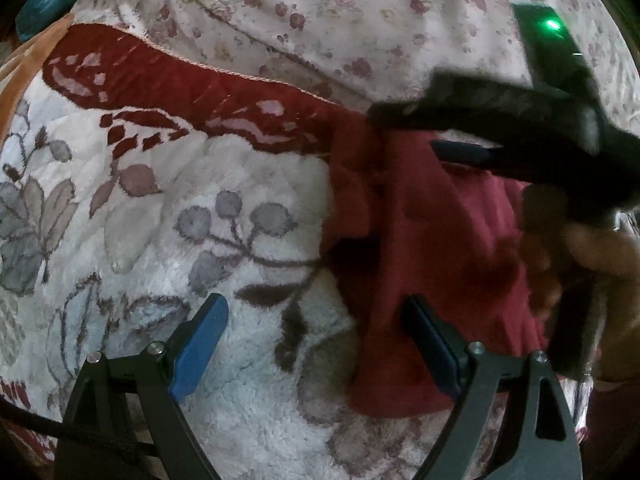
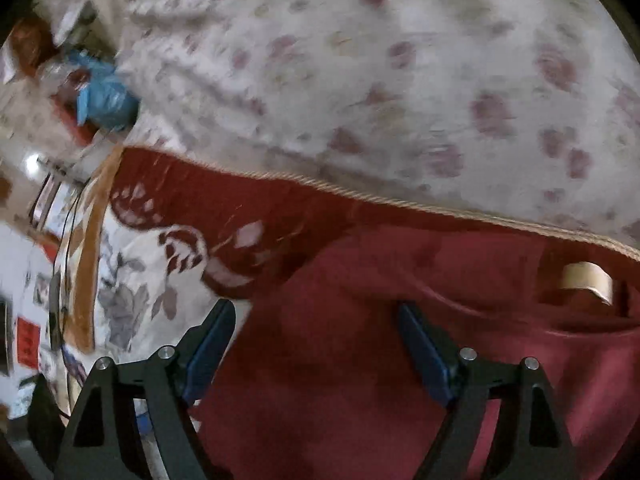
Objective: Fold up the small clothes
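A dark red garment (image 1: pixel 420 240) lies rumpled on a fleecy floral blanket (image 1: pixel 224 168). My left gripper (image 1: pixel 316 332) stands open above the garment's left edge, its right pad over the cloth and its left pad over the blanket, with nothing pinched. In the left wrist view the right gripper (image 1: pixel 408 132), held by a hand (image 1: pixel 580 264), reaches in over the garment's far side. From the right wrist, the right gripper (image 2: pixel 316 320) is open above the red garment (image 2: pixel 360 380), and nothing is gripped between its blue pads.
A pale rose-print sheet (image 2: pixel 400 80) covers the far side past the blanket's red border (image 2: pixel 240 200). A tape roll (image 2: pixel 586 280) lies at the garment's right. Blue plastic (image 2: pixel 104 96) and clutter sit at far left. A green light (image 1: pixel 550 26) glows on the right gripper's body.
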`<state>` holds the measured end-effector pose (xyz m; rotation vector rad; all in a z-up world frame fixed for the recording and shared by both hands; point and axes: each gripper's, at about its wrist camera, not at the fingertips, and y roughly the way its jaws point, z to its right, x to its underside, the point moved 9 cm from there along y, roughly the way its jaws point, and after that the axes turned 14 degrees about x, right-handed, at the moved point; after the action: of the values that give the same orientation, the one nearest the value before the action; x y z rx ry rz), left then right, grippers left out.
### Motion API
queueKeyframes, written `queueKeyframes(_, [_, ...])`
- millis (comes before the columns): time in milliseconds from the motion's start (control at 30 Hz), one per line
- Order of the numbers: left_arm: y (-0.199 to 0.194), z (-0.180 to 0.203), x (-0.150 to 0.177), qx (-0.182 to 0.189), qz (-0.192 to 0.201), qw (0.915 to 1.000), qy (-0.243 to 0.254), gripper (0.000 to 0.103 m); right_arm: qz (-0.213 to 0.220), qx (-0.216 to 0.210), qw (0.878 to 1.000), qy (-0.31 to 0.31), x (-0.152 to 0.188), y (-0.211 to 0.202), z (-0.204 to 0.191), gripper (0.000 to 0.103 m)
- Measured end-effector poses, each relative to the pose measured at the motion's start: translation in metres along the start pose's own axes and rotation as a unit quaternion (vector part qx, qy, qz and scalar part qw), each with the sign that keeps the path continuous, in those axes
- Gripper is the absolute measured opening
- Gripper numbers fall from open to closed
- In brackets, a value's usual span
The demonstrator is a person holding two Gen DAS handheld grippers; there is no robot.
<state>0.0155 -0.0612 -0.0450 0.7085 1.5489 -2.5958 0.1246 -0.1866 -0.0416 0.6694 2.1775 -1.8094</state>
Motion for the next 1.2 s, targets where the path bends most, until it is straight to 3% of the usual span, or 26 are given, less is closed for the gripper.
queueKeyframes(67, [0.000, -0.001, -0.001, 0.006, 0.000, 1.0000, -0.003, 0.089, 0.006, 0.055, 0.997, -0.048, 0.005, 0.010, -0.006, 0.060])
queueKeyframes(100, [-0.001, -0.002, -0.001, 0.009, 0.000, 0.9999, -0.006, 0.089, 0.004, 0.065, 0.996, -0.062, 0.006, 0.015, -0.009, 0.050])
queueKeyframes(133, [-0.003, -0.003, -0.002, 0.014, 0.001, 0.9999, -0.010, 0.089, 0.011, 0.064, 0.996, -0.068, 0.004, 0.014, -0.014, 0.033])
queueKeyframes(233, [-0.006, -0.006, -0.006, 0.012, 0.009, 0.9998, -0.012, 0.089, 0.035, 0.050, 0.996, -0.070, -0.009, 0.004, -0.023, 0.016])
queueKeyframes(300, [-0.006, -0.007, -0.007, 0.011, 0.012, 0.9998, -0.012, 0.089, 0.045, 0.043, 0.997, -0.038, -0.018, 0.005, -0.018, 0.011])
queueKeyframes(433, [-0.003, -0.005, -0.006, 0.000, 0.008, 1.0000, -0.003, 0.089, 0.018, 0.034, 0.999, -0.021, -0.013, 0.030, -0.017, 0.012])
queueKeyframes(500, [-0.002, -0.005, -0.006, -0.001, 0.007, 1.0000, -0.003, 0.089, 0.026, 0.031, 0.999, -0.021, -0.011, 0.024, -0.018, 0.016])
queueKeyframes(567, [-0.001, -0.005, -0.007, -0.002, 0.007, 1.0000, -0.004, 0.089, 0.032, 0.011, 0.999, -0.003, -0.010, 0.005, -0.012, 0.042])
queueKeyframes(600, [-0.001, -0.005, -0.007, -0.003, 0.007, 1.0000, -0.004, 0.089, 0.033, -0.001, 0.999, 0.007, -0.008, -0.006, -0.005, 0.061])
queueKeyframes(633, [-0.002, -0.005, -0.006, -0.003, 0.007, 1.0000, -0.005, 0.089, 0.042, -0.006, 0.999, 0.015, -0.002, -0.021, 0.002, 0.065])
queueKeyframes(800, [-0.003, -0.005, -0.005, -0.005, 0.010, 0.9999, -0.006, 0.089, 0.100, 0.099, 0.990, 0.023, 0.036, -0.083, 0.082, 0.065])
queueKeyframes(900, [-0.002, -0.006, -0.005, -0.010, 0.010, 0.9999, -0.005, 0.089, 0.086, 0.178, 0.977, 0.077, 0.060, -0.094, 0.157, 0.065])
queueKeyframes(967, [-0.001, -0.004, -0.004, -0.015, 0.011, 0.9998, -0.001, 0.089, 0.072, 0.237, 0.962, 0.118, 0.077, -0.092, 0.209, 0.065])
queueKeyframes(1000, [0.000, -0.004, -0.004, -0.017, 0.011, 0.9998, 0.001, 0.089, 0.069, 0.249, 0.955, 0.143, 0.084, -0.089, 0.232, 0.061])
queueKeyframes(1067, [0.002, -0.004, -0.004, -0.021, 0.011, 0.9997, 0.004, 0.089, 0.067, 0.226, 0.955, 0.178, 0.089, -0.083, 0.253, 0.060])
queueKeyframes(1200, [0.004, -0.004, -0.004, -0.029, 0.014, 0.9995, 0.006, 0.091, 0.075, 0.219, 0.957, 0.175, 0.085, -0.092, 0.248, 0.061])
